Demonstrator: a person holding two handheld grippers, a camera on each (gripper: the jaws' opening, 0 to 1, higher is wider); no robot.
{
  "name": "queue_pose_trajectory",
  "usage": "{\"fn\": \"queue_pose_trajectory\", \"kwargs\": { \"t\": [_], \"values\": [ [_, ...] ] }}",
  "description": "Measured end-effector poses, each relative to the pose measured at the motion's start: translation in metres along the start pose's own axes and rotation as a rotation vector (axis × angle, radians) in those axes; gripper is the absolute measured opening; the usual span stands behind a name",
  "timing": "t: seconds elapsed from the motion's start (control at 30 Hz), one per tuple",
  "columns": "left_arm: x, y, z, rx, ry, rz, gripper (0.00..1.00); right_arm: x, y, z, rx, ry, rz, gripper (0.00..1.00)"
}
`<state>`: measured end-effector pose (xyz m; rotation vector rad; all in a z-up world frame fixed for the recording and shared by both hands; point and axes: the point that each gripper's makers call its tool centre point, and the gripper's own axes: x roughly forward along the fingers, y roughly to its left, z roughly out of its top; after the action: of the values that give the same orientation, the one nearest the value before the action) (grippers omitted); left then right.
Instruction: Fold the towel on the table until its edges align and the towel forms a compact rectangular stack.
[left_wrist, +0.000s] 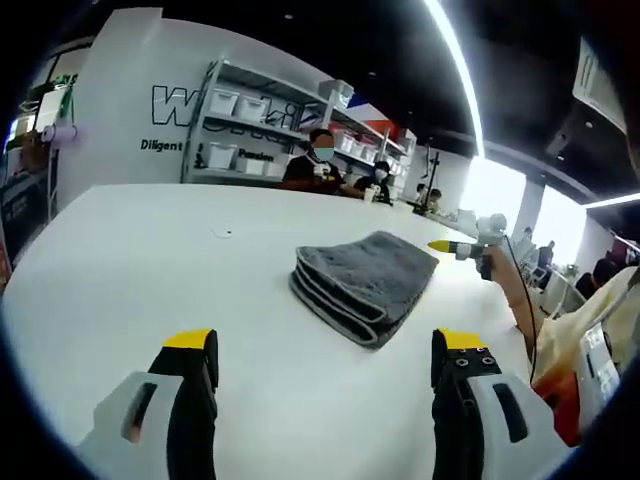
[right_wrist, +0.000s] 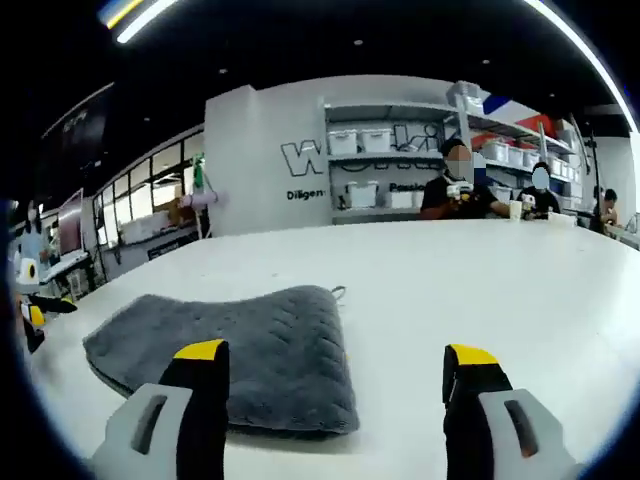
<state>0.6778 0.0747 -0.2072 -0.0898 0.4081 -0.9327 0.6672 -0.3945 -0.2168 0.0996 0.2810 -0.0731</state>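
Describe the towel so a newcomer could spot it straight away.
Start with the broad white table in front of the storage shelves. Near its middle lies the towel, dark grey with a ribbed weave, folded into a compact rectangular stack. It is the one soft, dark thing on the white surface, and its layered edges show along one side.

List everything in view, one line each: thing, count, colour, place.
towel: one, grey, folded into a layered stack, lying on the table ahead of both grippers
table: one, white, wide top under the towel
shelving: one rack, grey, holding pale bins, against the far wall
seated people: several, dark tops, behind the table's far edge
left gripper: one, grey and black with yellow tips, jaws apart, holding nothing
right gripper: one, same colours, jaws apart over the towel's near edge
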Motion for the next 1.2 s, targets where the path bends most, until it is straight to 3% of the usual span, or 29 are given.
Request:
{"fn": "queue_pose_trajectory", "kwargs": {
  "t": [0.13, 0.23, 0.33, 0.5, 0.9, 1.07, 1.2],
  "values": [
    [0.0, 0.001, 0.0, 0.002, 0.002, 0.004, 0.86, -0.004, -0.007, -0.016, 0.009, 0.047, -0.011, 1.0],
    [0.001, 0.001, -0.002, 0.002, 0.009, 0.006, 0.86, -0.005, -0.007, -0.02, 0.01, 0.059, -0.01, 0.96],
    [0.001, 0.001, -0.002, 0.001, 0.008, 0.001, 0.86, -0.008, -0.007, -0.018, 0.036, 0.046, -0.011, 0.83],
    [0.001, 0.002, -0.003, 0.002, 0.011, 0.007, 0.86, -0.009, -0.007, -0.02, 0.047, 0.037, -0.018, 0.39],
    [0.001, 0.002, -0.003, 0.0, 0.01, 0.004, 0.86, 0.001, 0.006, -0.048, 0.085, 0.132, 0.046, 0.27],
    [0.001, 0.001, -0.003, -0.002, 0.008, 0.001, 0.86, 0.003, 0.015, -0.047, 0.072, 0.123, 0.11, 0.12],
    [0.001, 0.002, -0.003, -0.002, 0.009, 0.002, 0.86, 0.003, 0.02, -0.046, 0.035, 0.116, 0.107, 0.09]
  ]
}}
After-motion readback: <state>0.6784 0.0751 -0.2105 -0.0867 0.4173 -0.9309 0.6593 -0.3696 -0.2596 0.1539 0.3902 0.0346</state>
